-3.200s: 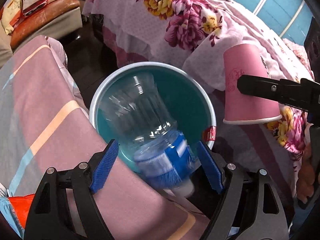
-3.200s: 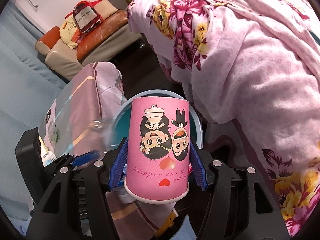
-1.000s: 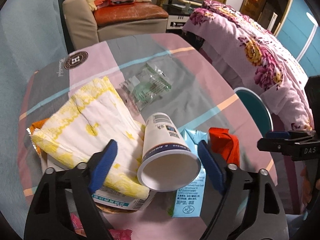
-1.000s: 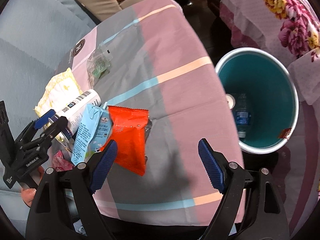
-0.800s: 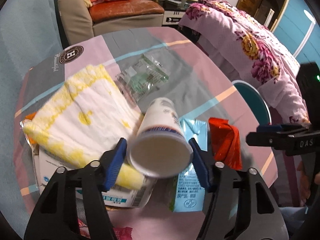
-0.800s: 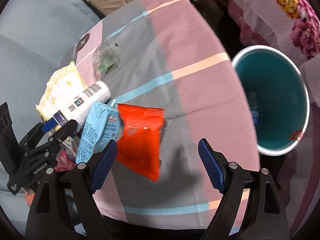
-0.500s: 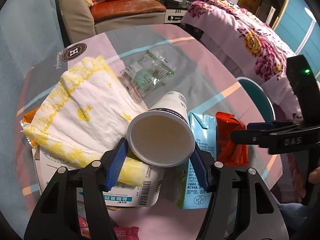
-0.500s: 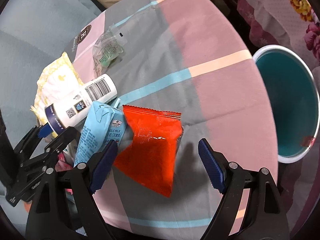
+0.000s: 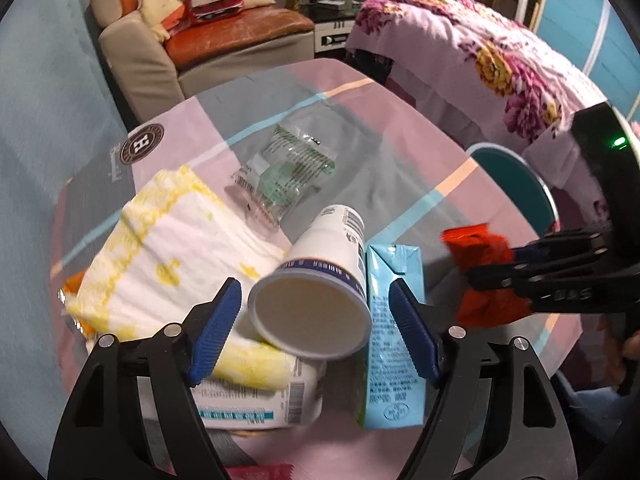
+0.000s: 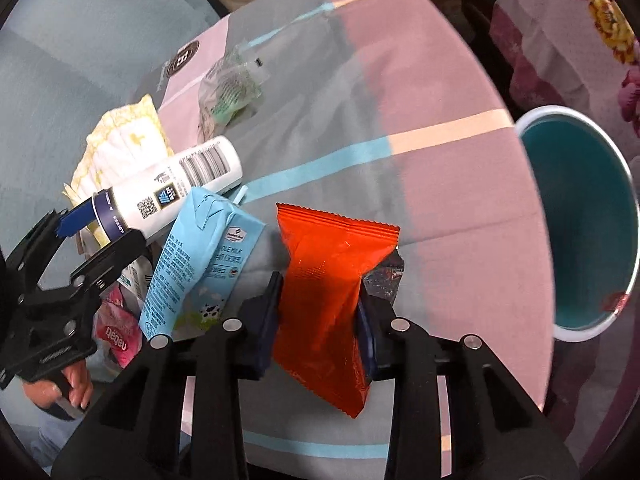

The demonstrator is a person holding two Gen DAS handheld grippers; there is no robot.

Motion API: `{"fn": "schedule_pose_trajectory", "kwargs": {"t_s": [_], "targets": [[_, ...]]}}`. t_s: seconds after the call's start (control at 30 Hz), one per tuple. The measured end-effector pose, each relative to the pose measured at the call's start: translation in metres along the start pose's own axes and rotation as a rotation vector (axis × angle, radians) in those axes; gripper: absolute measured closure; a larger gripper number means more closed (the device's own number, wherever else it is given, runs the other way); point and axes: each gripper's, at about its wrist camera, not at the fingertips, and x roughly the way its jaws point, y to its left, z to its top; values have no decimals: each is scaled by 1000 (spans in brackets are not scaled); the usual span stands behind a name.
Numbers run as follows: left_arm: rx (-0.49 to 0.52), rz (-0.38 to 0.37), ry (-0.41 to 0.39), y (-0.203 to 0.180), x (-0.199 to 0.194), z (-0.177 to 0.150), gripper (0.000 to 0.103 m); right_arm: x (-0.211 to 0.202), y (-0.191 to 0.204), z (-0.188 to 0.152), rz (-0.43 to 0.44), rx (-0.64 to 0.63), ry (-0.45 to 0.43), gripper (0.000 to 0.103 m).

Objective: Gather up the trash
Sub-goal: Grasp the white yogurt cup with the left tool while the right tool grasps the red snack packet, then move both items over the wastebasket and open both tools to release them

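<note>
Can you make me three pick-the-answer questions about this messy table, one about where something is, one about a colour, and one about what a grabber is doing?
1. Where is the round teal waste bin?
A. on the table
B. beside the table's edge, lower down
C. on the sofa

2. What colour is the crinkly foil snack packet?
A. green
B. white
C. orange-red

3. What is the right gripper doing?
A. pinching the snack packet
B. standing open over nothing
C. holding the light blue milk carton

Answers: 1 B, the bin's rim shows past the tablecloth's edge. 2 C, its foil is bright orange-red. 3 A, its jaws have just closed and both pads press the packet.
</note>
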Motion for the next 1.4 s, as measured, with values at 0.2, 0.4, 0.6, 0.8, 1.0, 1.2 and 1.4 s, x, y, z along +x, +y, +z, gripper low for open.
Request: {"fn": "schedule_pose_trajectory", "kwargs": {"t_s": [0.2, 0.4, 0.6, 0.8, 1.0, 1.2, 1.4], "targets": [[7, -27, 62, 3, 22, 5, 39, -18, -18, 2, -10, 34, -38, 71], [-48, 9, 14, 5, 12, 3, 44, -27, -31, 4, -6, 58, -73, 71], [-93, 6, -72, 4, -18, 10, 44, -41, -35, 4, 3, 54, -119, 71], [-91, -20, -149, -16, -44, 23, 44, -62, -44, 3, -23, 50, -183, 71], [-55, -87, -153, -58, -39, 36, 44, -88, -71, -5, -48, 82, -239, 71], [15, -152, -149, -113, -30, 51, 44, -121, -116, -16, -71, 161, -310, 71], [86, -187, -132, -161, -15, 64, 44, -144, -157, -28, -79, 227, -365, 71]]}}
